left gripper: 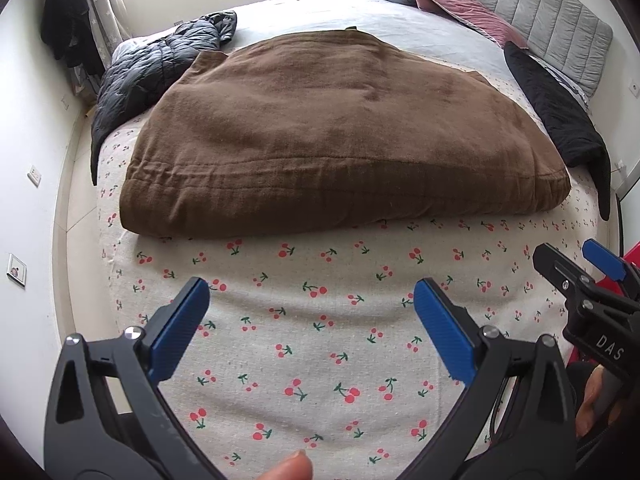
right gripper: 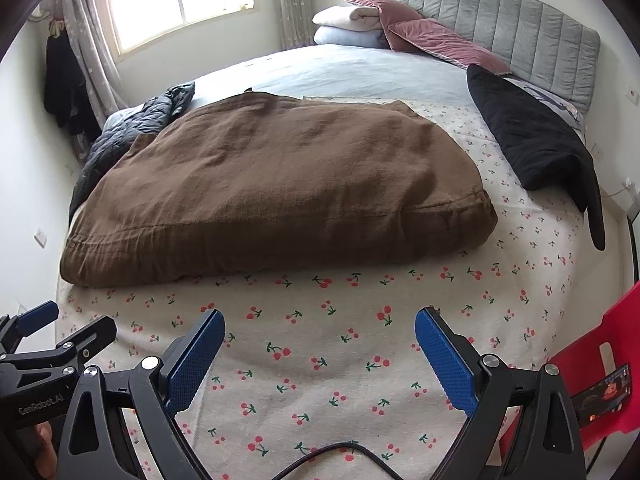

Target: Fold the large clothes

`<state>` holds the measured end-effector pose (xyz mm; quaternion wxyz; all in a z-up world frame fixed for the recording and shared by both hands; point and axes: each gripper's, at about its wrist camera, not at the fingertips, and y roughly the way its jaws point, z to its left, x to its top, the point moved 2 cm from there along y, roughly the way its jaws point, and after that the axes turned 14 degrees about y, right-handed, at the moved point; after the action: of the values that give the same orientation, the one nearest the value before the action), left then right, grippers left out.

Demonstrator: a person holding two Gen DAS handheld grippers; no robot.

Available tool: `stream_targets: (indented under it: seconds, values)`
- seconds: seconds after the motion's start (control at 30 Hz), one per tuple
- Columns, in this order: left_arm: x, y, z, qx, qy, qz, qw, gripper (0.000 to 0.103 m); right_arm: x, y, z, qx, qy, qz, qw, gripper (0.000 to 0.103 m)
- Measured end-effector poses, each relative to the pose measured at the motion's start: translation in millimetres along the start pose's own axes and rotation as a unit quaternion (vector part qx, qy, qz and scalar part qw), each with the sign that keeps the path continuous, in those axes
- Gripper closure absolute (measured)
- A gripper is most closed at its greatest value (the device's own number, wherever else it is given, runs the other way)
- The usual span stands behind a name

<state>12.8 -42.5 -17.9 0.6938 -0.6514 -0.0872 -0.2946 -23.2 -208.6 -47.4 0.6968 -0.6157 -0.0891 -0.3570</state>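
Observation:
A large brown garment (left gripper: 336,136) (right gripper: 280,188) lies folded into a thick rectangular bundle on the cherry-print sheet (left gripper: 320,344) (right gripper: 320,360) of the bed. My left gripper (left gripper: 312,300) hovers open over the bare sheet in front of the bundle, nothing between its blue pads. My right gripper (right gripper: 320,332) is likewise open and empty, just short of the bundle's near hem. The right gripper (left gripper: 576,264) shows at the right edge of the left wrist view, and the left gripper (right gripper: 60,324) at the left edge of the right wrist view.
A dark puffer jacket (left gripper: 152,68) (right gripper: 132,128) lies at the bundle's far left. A black garment (left gripper: 560,116) (right gripper: 532,140) drapes off the bed's right side. Pillows (right gripper: 360,24) and a grey headboard (right gripper: 500,28) are at the back. A red chair (right gripper: 600,368) stands near right.

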Motion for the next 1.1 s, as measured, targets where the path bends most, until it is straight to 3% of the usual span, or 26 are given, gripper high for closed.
stream_targets:
  seconds: [1.1]
  values:
    - [-1.2,0.9,0.7,-0.002,-0.004,0.005,1.0000,0.001,-3.2,9.1,0.9,0.005,0.004,0.015,1.000,0.006]
